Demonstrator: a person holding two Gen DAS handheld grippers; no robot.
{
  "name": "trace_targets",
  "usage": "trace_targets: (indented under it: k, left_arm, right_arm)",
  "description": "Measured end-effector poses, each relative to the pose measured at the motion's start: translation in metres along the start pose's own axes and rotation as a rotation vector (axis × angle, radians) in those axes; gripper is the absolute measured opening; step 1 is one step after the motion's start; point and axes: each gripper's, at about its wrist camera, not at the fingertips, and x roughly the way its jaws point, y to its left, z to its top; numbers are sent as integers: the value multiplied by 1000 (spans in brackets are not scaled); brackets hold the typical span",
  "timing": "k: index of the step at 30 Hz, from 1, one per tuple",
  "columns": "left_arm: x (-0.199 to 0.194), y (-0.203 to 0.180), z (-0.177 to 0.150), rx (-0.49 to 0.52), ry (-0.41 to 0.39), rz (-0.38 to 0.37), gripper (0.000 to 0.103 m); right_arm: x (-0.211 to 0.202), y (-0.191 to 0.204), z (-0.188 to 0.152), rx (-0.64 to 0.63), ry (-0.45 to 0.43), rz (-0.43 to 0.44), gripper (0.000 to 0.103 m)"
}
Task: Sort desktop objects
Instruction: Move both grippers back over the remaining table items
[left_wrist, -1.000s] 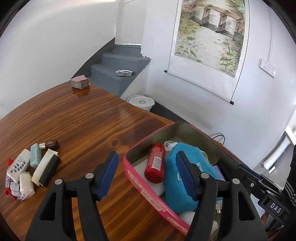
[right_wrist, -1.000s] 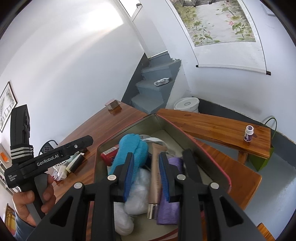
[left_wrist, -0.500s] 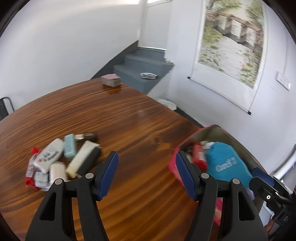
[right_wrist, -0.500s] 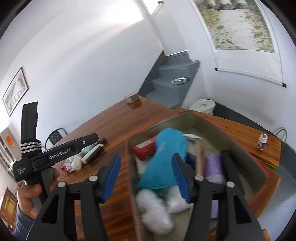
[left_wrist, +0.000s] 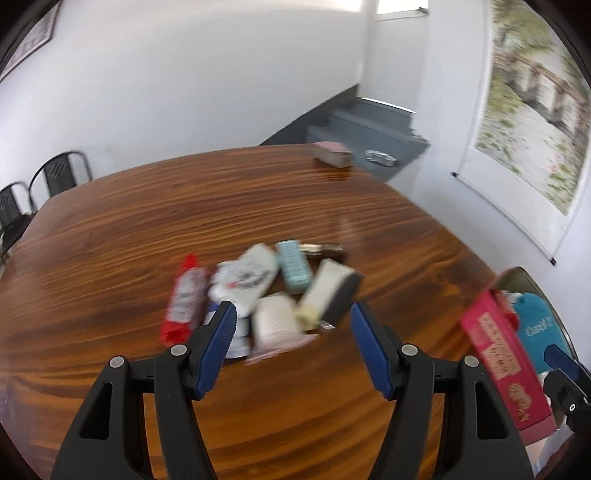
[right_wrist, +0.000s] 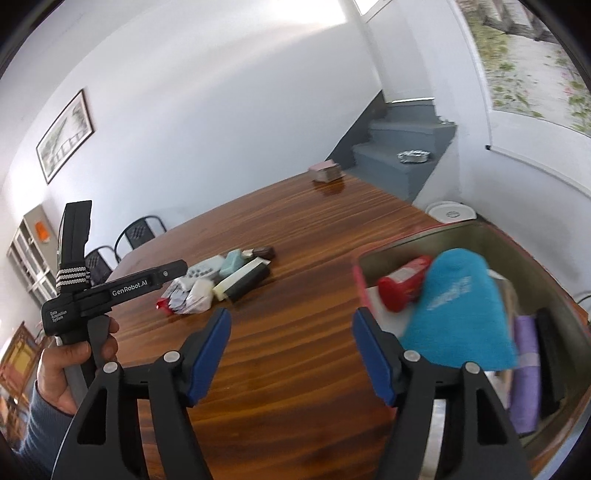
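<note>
A pile of small items lies mid-table: a red packet (left_wrist: 184, 299), a white pouch (left_wrist: 247, 280), a teal box (left_wrist: 293, 271), a cream-and-black pack (left_wrist: 330, 291) and a small white pack (left_wrist: 275, 321). My left gripper (left_wrist: 293, 314) hangs open just short of the pile, with nothing between its pads. The pink storage box (left_wrist: 498, 354) stands at the right. It holds a blue cloth (right_wrist: 458, 310), a red bottle (right_wrist: 402, 284) and a purple item (right_wrist: 526, 369). My right gripper (right_wrist: 291, 321) is over bare wood left of the box (right_wrist: 476, 229), jaws opening and empty.
A small stack of cards (left_wrist: 332, 153) sits at the table's far edge. Black chairs (left_wrist: 59, 173) stand beyond the left side. Grey stairs (right_wrist: 402, 147) and a white bucket (right_wrist: 448, 212) lie behind the table. A hand (right_wrist: 74, 369) holds the left gripper's handle.
The left gripper swung left from the box to the pile. The right gripper opened, left the beige tube in the box, and swung left off the box.
</note>
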Motion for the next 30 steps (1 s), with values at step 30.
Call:
trace_targets:
  k: [30]
  left_arm:
    - [77, 88, -2, -58, 111, 156, 68]
  right_arm:
    - [65, 41, -15, -50, 141, 45, 73]
